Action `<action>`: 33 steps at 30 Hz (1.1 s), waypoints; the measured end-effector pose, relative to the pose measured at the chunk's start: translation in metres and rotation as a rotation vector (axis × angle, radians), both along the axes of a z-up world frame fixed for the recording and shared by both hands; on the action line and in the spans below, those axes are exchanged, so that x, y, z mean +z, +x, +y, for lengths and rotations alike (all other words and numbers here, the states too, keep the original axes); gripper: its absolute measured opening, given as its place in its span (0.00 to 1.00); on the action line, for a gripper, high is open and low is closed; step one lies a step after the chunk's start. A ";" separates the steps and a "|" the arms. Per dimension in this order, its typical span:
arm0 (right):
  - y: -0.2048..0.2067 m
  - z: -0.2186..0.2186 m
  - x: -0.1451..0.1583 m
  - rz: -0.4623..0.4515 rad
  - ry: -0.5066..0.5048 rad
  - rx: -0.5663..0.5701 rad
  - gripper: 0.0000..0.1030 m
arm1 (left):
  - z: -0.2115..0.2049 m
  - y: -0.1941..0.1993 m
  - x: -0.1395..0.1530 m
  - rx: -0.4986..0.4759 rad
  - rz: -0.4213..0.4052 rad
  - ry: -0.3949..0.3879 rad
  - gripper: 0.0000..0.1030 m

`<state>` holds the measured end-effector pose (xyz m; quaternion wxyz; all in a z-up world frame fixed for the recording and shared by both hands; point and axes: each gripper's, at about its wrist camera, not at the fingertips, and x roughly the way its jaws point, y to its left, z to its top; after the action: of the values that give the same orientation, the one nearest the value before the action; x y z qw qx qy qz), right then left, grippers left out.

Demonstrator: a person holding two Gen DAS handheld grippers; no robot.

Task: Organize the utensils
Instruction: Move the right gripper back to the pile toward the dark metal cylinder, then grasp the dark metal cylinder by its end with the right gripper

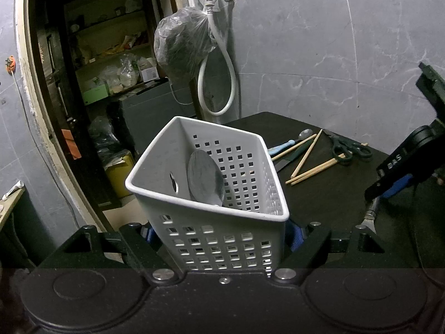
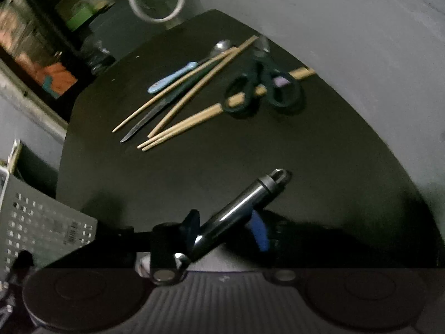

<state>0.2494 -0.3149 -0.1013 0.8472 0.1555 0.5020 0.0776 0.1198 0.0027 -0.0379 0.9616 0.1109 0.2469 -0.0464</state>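
your left gripper (image 1: 219, 239) has its jaws clamped on the white perforated basket (image 1: 211, 194), low in the centre of the left view, a large metal spoon (image 1: 204, 179) leaning inside. your right gripper (image 2: 222, 231) has its jaws narrowed around a steel-handled utensil (image 2: 239, 208) at the bottom centre of the right view. that handle looks stiff, smooth and slippery, so grip mid-handle. chopsticks (image 2: 189, 122), scissors (image 2: 264, 86) and a blue-handled spoon (image 2: 172, 79) wait on the desk (image 2: 194, 172).

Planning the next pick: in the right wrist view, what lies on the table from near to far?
Right gripper around the metal-handled utensil → chopstick tips → knife → blue-handled spoon, with the scissors off to the right.
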 end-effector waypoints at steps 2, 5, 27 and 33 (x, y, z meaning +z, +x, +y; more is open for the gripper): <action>0.003 0.008 0.002 -0.026 -0.028 0.032 0.38 | 0.000 0.000 0.000 0.002 0.000 0.000 0.81; 0.006 0.023 0.003 -0.073 -0.075 0.096 0.30 | 0.002 -0.002 -0.001 0.004 0.001 0.000 0.81; 0.020 0.078 0.004 -0.120 -0.309 0.343 0.20 | 0.005 -0.004 0.000 0.010 -0.001 0.001 0.81; 0.023 0.063 0.003 -0.125 -0.198 0.274 0.19 | 0.005 -0.004 0.000 0.010 0.001 0.001 0.81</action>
<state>0.2720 -0.2517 -0.0984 0.8695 -0.0037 0.4700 0.1517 0.1158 0.0073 -0.0381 0.9617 0.1102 0.2477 -0.0413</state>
